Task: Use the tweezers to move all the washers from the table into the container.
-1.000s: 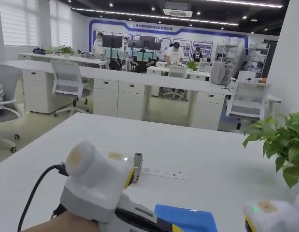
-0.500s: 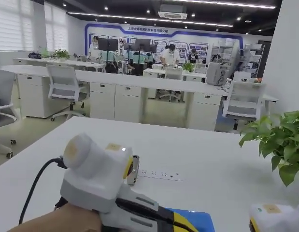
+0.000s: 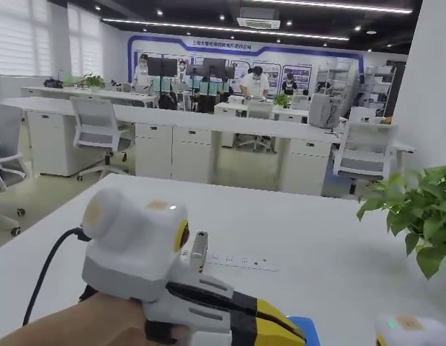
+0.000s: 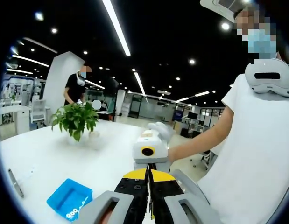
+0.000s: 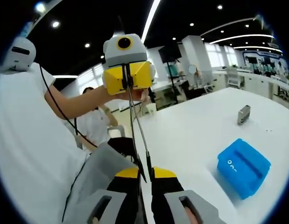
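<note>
The thin metal tweezers (image 5: 137, 130) run between my two grippers, which face each other above the white table. My left gripper (image 5: 128, 77) is shut on one end of them. The other end sits between the nearly closed jaws of my right gripper (image 5: 144, 179), which looks shut on it. In the head view the left gripper (image 3: 280, 328) is low at centre, and the right gripper's body (image 3: 417, 331) is at the bottom right corner. The blue container (image 4: 69, 199) (image 5: 243, 167) rests on the table beside them, with small white marks on its side.
A potted green plant (image 3: 417, 216) (image 4: 76, 119) stands at the table's right side. A small metal block (image 3: 199, 249) lies by a socket strip (image 3: 237, 258) set into the table. Desks, chairs and other people fill the office behind.
In the head view the left gripper has shifted a little left and lower, with more of its yellow jaws showing. The right gripper has sunk toward the bottom corner.
</note>
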